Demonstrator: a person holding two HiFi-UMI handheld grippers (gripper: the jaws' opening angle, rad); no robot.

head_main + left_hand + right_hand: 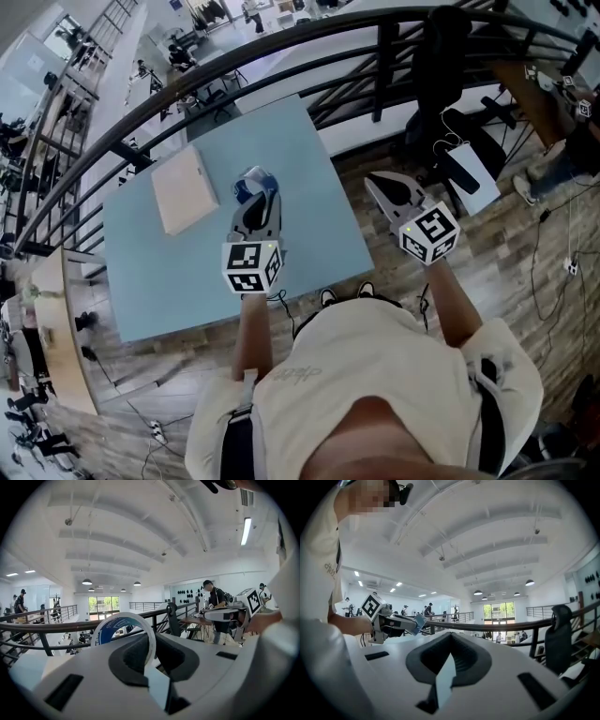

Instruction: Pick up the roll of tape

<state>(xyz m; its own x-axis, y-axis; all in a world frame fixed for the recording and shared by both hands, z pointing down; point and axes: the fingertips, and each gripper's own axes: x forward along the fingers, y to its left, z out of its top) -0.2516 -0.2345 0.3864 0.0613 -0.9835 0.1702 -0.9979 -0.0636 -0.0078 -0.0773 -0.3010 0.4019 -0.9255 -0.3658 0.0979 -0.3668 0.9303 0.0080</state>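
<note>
The roll of tape is a white ring with a blue inner label, lifted above the light-blue table. My left gripper is shut on it. In the left gripper view the roll stands upright, its rim pinched between the jaws. To the right, off the table's edge, my right gripper hangs over the wooden floor, shut with nothing in it. The right gripper view shows its own jaws closed together, and the left gripper with the tape at its tip.
A flat beige box lies on the table's left half. A black metal railing curves behind the table. A black chair and a white bag stand to the right. Cables lie on the floor.
</note>
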